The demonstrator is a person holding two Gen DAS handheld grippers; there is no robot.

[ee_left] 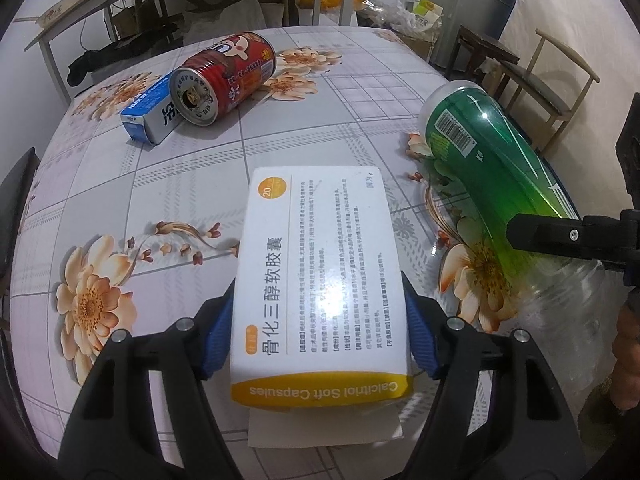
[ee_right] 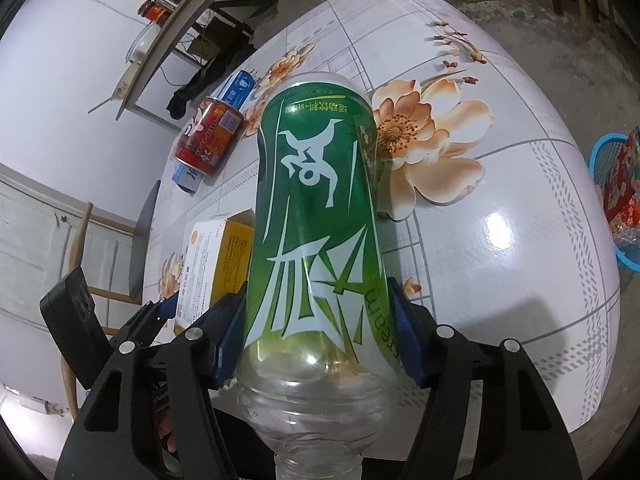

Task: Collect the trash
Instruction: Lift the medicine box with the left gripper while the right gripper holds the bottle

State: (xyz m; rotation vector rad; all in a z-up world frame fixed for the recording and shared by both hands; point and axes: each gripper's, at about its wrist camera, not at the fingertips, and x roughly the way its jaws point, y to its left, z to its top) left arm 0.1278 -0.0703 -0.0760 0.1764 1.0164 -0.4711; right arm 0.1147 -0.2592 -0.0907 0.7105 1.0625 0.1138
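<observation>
Both tilt downward: left hand-held gripper (ee_left: pixel 320 320) clamps the medicine box (ee_left: pixel 316 276), right hand-held gripper (ee_right: pixel 316 340) grips the green bottle (ee_right: pixel 316 220).

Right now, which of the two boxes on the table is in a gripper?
The white and yellow Calcitriol capsule box, clamped between the left gripper pads. The blue and white box lies untouched at the far side, beside the red can.

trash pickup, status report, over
Left gripper shut on capsule box. Right gripper shut on green bottle. Red can, blue box left on table.
</observation>
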